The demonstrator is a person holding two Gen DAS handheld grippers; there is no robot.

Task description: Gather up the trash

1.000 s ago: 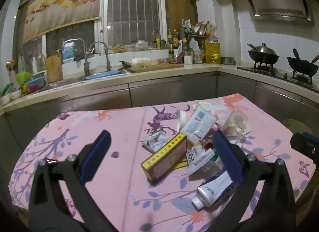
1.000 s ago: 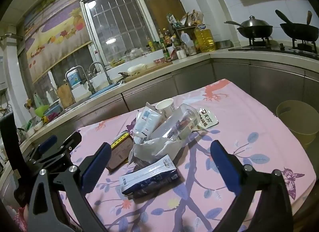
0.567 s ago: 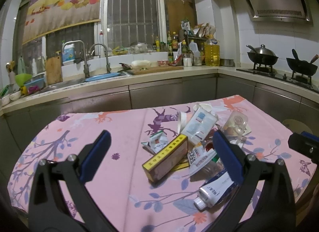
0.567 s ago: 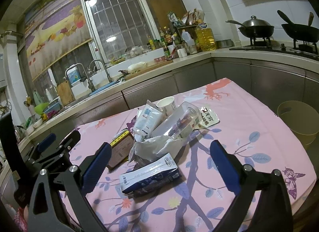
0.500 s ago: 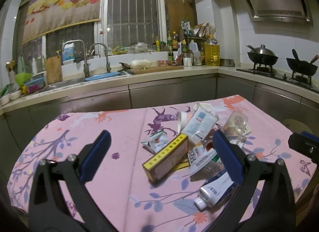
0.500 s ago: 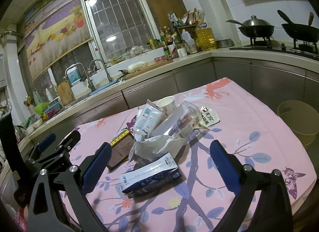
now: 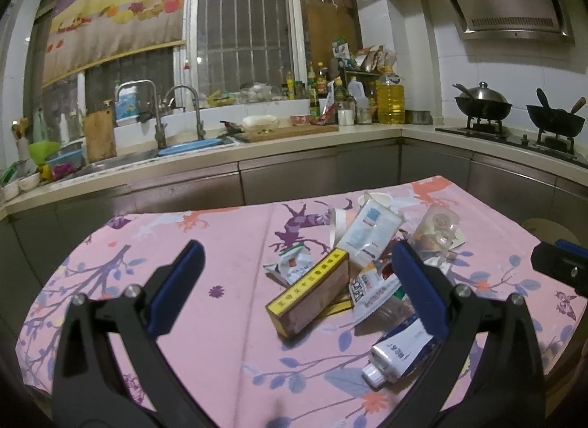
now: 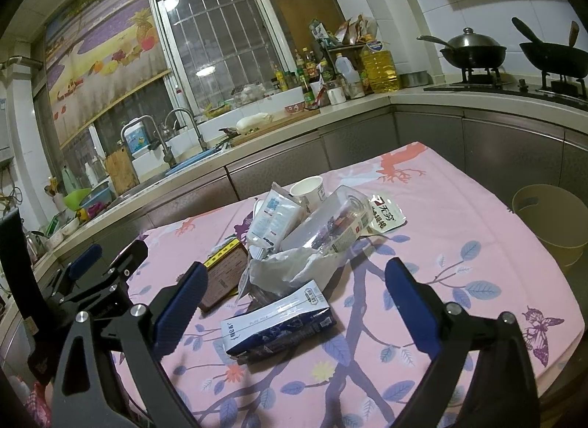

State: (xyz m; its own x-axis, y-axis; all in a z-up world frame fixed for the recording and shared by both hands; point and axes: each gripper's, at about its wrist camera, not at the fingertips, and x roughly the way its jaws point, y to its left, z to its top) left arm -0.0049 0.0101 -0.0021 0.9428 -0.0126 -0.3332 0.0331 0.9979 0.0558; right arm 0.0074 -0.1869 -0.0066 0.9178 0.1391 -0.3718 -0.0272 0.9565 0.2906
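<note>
Only the right view shows the milk carton [image 8: 279, 325] lying nearest the wide-open, empty right gripper [image 8: 296, 301] and the bin [image 8: 547, 218] beside the table. Only the left view shows the tube [image 7: 398, 352] by the wide-open, empty left gripper [image 7: 297, 288], with the box [image 7: 308, 293] between its fingers. The trash sits piled on the pink tablecloth [image 7: 228, 244], kitchen counter [image 7: 294, 146] behind.
</note>
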